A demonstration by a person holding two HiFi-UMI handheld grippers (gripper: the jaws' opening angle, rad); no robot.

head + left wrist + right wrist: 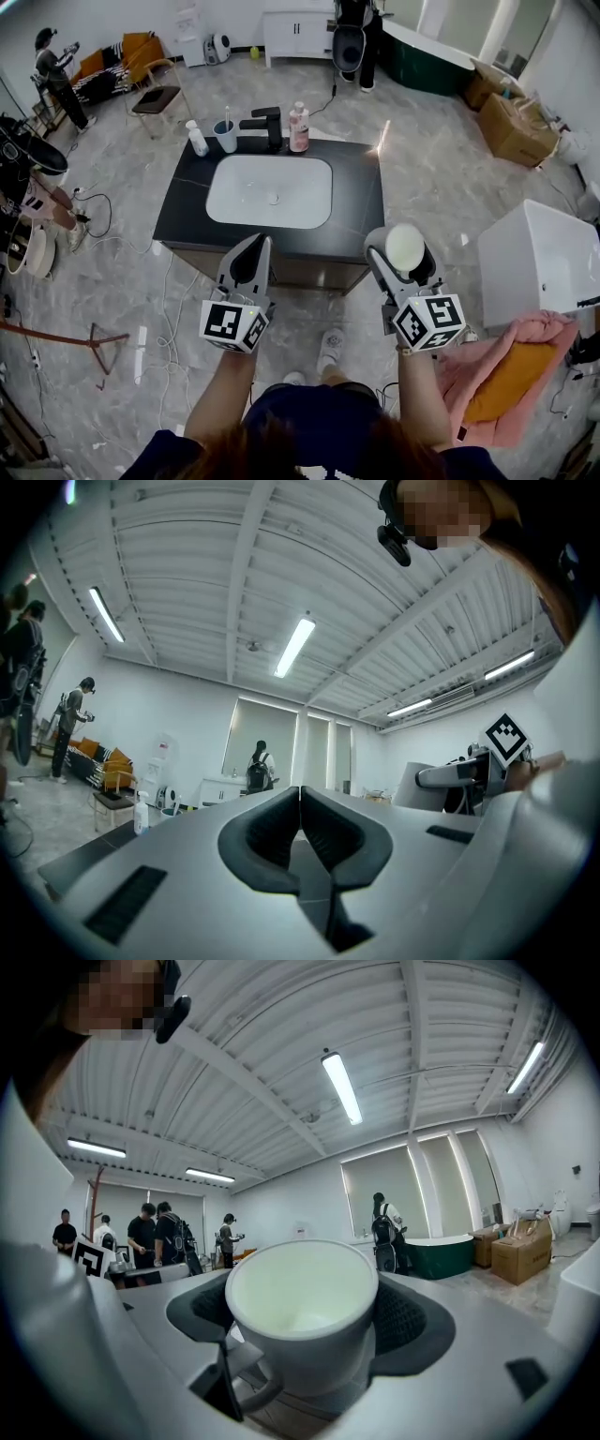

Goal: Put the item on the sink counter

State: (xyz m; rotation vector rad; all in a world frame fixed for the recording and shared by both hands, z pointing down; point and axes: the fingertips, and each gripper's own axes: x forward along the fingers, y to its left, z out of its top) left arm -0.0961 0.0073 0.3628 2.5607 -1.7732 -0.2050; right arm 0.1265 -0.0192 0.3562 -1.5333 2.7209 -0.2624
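Note:
A white mug [405,247] sits upright between the jaws of my right gripper [401,251], which is shut on it; in the right gripper view the mug [302,1312] fills the middle, handle toward me, empty inside. It hangs just over the front right edge of the black sink counter [358,202] with its white basin [270,191]. My left gripper [249,259] is shut with nothing in it, at the counter's front edge; its pads [323,832] meet in the left gripper view.
At the counter's back stand a black faucet [268,124], a pink-label bottle [299,128], a cup with a toothbrush [225,135] and a small white bottle [197,139]. A white box [539,262] and pink-orange cloth [502,369] lie right. People stand about the room.

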